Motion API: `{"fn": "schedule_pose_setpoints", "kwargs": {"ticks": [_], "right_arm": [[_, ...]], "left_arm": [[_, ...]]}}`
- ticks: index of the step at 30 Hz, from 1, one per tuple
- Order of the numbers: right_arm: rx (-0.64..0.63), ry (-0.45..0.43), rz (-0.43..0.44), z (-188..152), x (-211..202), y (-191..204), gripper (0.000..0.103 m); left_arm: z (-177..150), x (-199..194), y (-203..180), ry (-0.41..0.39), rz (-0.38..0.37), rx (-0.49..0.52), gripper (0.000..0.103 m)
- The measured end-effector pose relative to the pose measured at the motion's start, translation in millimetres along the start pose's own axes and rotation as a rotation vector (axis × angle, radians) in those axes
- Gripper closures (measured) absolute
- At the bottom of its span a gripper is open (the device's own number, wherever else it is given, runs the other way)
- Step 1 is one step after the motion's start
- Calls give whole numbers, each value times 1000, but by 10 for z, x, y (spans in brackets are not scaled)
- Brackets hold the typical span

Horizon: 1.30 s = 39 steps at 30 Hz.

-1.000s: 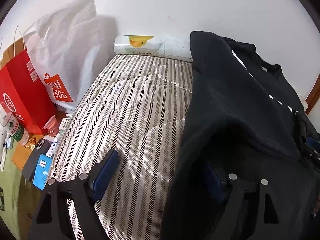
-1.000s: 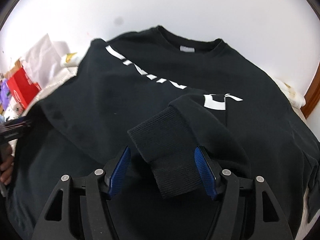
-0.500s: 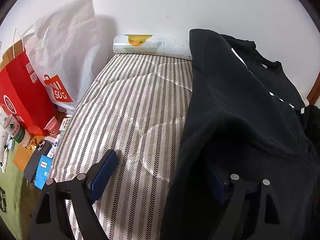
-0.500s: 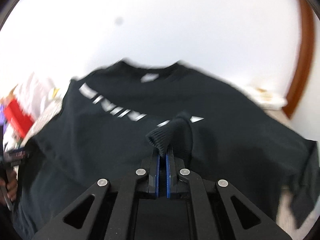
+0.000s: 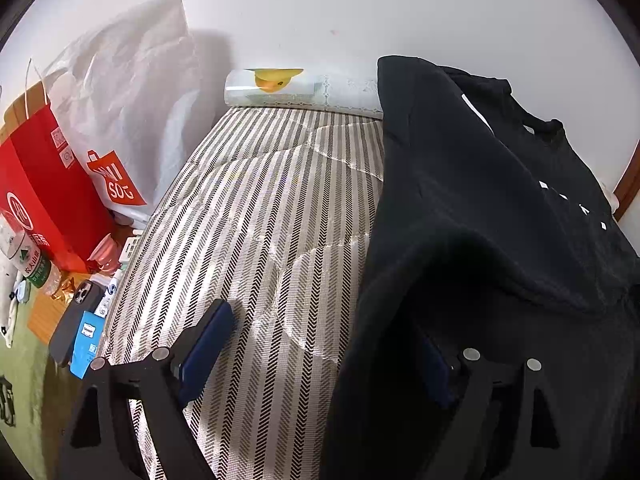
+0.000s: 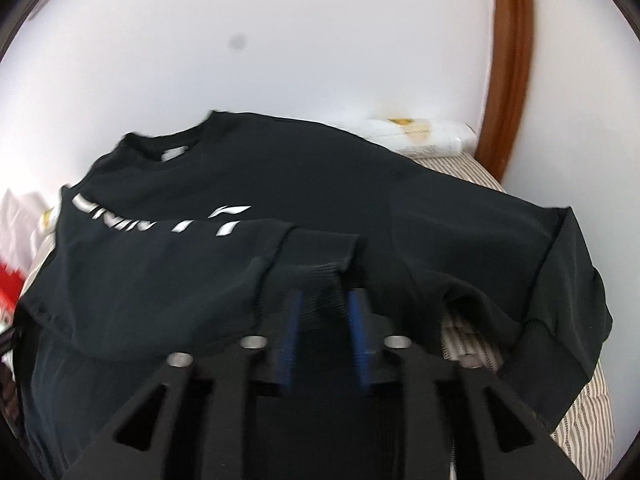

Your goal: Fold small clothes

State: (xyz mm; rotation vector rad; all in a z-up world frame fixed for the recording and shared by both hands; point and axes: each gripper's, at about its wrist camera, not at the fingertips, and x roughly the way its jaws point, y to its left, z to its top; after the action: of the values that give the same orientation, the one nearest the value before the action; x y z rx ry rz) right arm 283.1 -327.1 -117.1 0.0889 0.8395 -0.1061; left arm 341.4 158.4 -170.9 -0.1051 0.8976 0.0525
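Observation:
A black sweatshirt (image 6: 280,184) with white lettering lies spread on a striped mattress (image 5: 256,216). My right gripper (image 6: 324,300) has its jaws partly apart, with the ribbed sleeve cuff (image 6: 316,276) lying between the blue pads over the shirt's middle. In the left wrist view the sweatshirt (image 5: 480,208) covers the right half. My left gripper (image 5: 320,336) is wide open. Its left finger sits over bare mattress and its right finger is under a raised fold of the black cloth.
A rolled white mat with a yellow duck print (image 5: 296,88) lies along the wall. A red paper bag (image 5: 44,192) and a white plastic bag (image 5: 120,92) stand left of the mattress. A phone (image 5: 72,320) and bottle (image 5: 32,260) lie below. A brown wooden frame (image 6: 508,60) stands at the right.
My right gripper shut on the cuff, carried it to the right over the shirt, and its jaws have now parted again. The left gripper stayed open and nearly still.

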Motion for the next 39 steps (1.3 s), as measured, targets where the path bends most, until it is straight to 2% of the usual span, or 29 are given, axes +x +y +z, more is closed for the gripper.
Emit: {"fn": "schedule_pose_setpoints", "kwargs": {"ticks": [2, 9, 10, 11, 14, 17, 20, 24, 25, 26, 28, 29, 34, 39], "right_arm": [[-18, -4, 13, -17, 14, 34, 53], [61, 55, 52, 120, 479, -120, 52], [64, 61, 62, 123, 509, -127, 59], [60, 77, 58, 120, 562, -124, 72], [-5, 76, -5, 71, 569, -87, 88], [24, 114, -7, 28, 591, -187, 89], [25, 112, -38, 10, 428, -174, 89], [-10, 86, -37, -69, 77, -100, 85], [-10, 85, -35, -100, -1, -98, 78], [-5, 82, -33, -143, -91, -105, 67], [5, 72, -36, -251, -270, -135, 55], [5, 70, -38, -316, -350, -152, 52], [-3, 112, -24, -732, -638, -207, 44], [-21, 152, -4, -1191, -822, -245, 43]], "left_arm": [[3, 1, -6, 0, 0, 0, 18], [1, 0, -4, 1, 1, 2, 18], [1, -1, -1, 0, 0, 1, 18], [3, 0, -6, 0, 0, 0, 18], [3, 1, -8, 0, 0, 0, 18], [3, 0, -8, 0, 1, 1, 18], [4, 0, -10, 0, 0, 0, 18], [2, -2, -1, 0, 1, 0, 17], [0, -5, 3, -1, 0, -1, 17], [1, -8, 4, -1, -1, -1, 17], [-12, -27, 16, -2, 0, -4, 17], [-25, -42, 18, -2, 4, -4, 17], [-233, -240, 78, 19, -16, -48, 17], [-746, -674, 67, 43, -24, -12, 17]]}}
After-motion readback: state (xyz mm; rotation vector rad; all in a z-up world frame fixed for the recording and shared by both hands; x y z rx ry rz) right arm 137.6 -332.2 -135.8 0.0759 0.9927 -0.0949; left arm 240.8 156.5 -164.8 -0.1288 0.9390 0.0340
